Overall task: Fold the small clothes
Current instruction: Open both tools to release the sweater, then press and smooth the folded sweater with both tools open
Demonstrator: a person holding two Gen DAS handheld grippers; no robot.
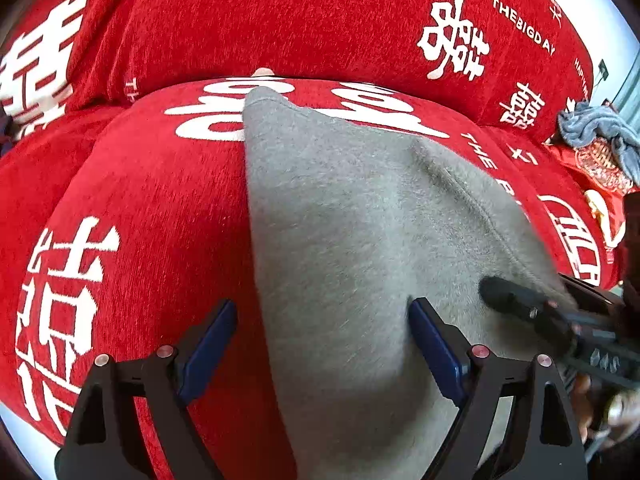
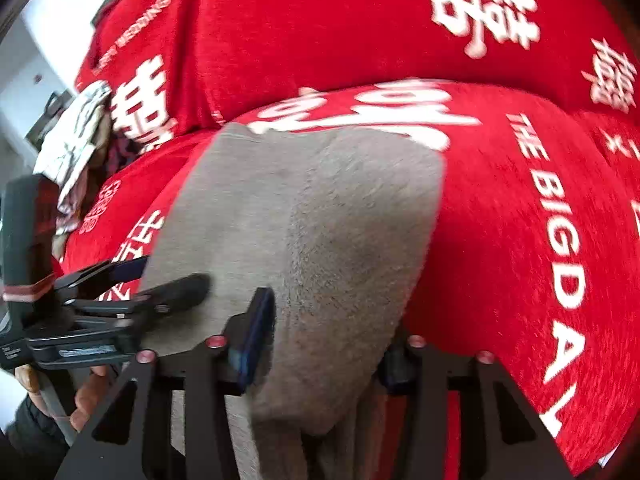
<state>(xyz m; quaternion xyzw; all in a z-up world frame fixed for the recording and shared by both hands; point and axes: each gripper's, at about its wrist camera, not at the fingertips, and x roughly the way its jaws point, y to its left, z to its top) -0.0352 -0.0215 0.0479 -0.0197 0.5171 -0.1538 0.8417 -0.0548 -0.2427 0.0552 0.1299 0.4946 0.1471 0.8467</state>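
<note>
Both jaws stand apart: left gripper [image 1: 323, 334] wide, right gripper [image 2: 326, 344] narrower, astride the grey garment [image 1: 360, 240], seemingly letting it settle on the red cover [image 1: 160, 184].

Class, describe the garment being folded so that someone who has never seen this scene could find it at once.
Start from the red cover with large white characters that fills both wrist views. On its front cushion lies a grey fuzzy garment, running away from the two grippers. It is the only plain grey piece lying flat; the blue-grey cloth at the far edge is crumpled.
</note>
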